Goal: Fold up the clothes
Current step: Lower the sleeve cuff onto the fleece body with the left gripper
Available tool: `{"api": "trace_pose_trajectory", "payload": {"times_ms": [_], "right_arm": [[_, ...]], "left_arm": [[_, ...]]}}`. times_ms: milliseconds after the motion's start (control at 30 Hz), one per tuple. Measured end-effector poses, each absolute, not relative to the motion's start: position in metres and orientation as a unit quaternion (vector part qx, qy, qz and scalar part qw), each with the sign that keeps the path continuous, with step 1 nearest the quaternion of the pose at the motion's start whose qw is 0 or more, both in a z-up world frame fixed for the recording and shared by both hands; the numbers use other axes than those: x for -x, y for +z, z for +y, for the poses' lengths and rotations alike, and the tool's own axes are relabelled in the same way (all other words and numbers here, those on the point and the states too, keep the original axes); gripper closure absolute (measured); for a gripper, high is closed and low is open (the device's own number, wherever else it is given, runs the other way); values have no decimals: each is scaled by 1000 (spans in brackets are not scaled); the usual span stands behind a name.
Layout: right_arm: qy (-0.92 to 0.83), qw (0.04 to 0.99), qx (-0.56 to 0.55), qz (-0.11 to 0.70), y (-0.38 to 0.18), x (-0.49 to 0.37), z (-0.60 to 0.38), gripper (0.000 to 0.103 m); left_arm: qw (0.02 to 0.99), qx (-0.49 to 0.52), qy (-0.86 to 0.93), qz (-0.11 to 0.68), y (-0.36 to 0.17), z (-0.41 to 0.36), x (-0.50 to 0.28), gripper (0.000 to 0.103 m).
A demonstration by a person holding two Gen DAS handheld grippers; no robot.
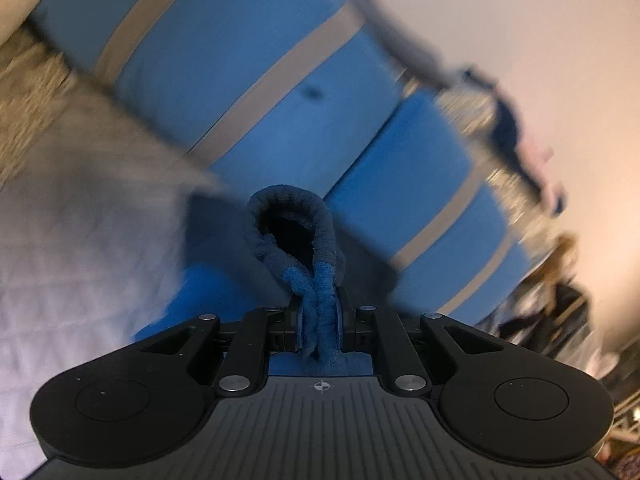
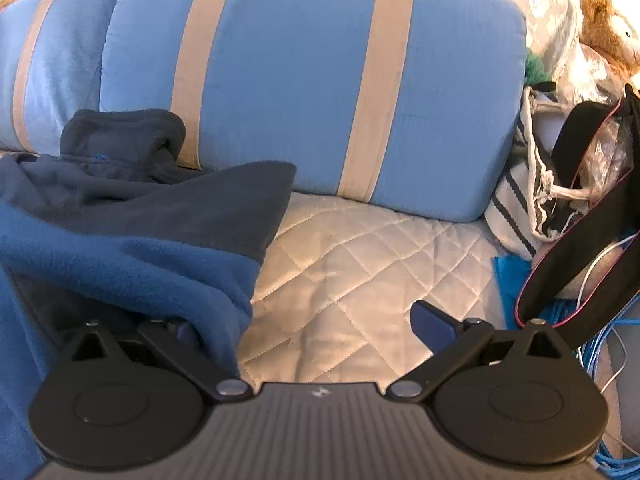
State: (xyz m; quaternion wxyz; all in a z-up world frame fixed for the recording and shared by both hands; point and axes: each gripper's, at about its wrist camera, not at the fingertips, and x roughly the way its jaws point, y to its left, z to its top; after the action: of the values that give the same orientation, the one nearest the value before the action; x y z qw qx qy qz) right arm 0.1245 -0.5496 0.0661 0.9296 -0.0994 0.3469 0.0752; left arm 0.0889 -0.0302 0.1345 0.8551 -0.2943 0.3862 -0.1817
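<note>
The left gripper (image 1: 318,312) is clamped on a bunched fold of the blue fleece (image 1: 316,276), which loops up just beyond its fingers; that view is blurred and tilted. The right gripper (image 2: 316,324) stands wide, its right finger (image 2: 434,326) bare above the quilt (image 2: 352,280), its left finger hidden under a drape of the fleece (image 2: 132,256). The fleece lies heaped on the quilt's left side: a brighter blue part nearest, a dark navy part (image 2: 192,200) beyond it, and a rumpled collar (image 2: 128,136) resting against the pillows. Behind the quilt, a large blue pillow (image 2: 288,80) with beige stripes leans upright, with a second pillow (image 2: 52,68) to its left. Right of the quilt sit a striped bag (image 2: 520,200), a black bag (image 2: 588,240) and blue cables (image 2: 612,360). Beyond those is a teddy (image 2: 608,28).
</note>
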Motion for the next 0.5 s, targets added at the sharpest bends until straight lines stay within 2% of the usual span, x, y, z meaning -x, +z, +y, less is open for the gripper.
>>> {"api": "trace_pose_trajectory", "payload": {"times_ms": [233, 500], "right_arm": [[72, 925, 88, 363, 66, -129, -550, 0], [53, 922, 69, 376, 54, -135, -559, 0]], "left_arm": [[833, 261, -175, 455, 73, -21, -81, 89], [812, 207, -210, 503, 50, -36, -75, 88]]}}
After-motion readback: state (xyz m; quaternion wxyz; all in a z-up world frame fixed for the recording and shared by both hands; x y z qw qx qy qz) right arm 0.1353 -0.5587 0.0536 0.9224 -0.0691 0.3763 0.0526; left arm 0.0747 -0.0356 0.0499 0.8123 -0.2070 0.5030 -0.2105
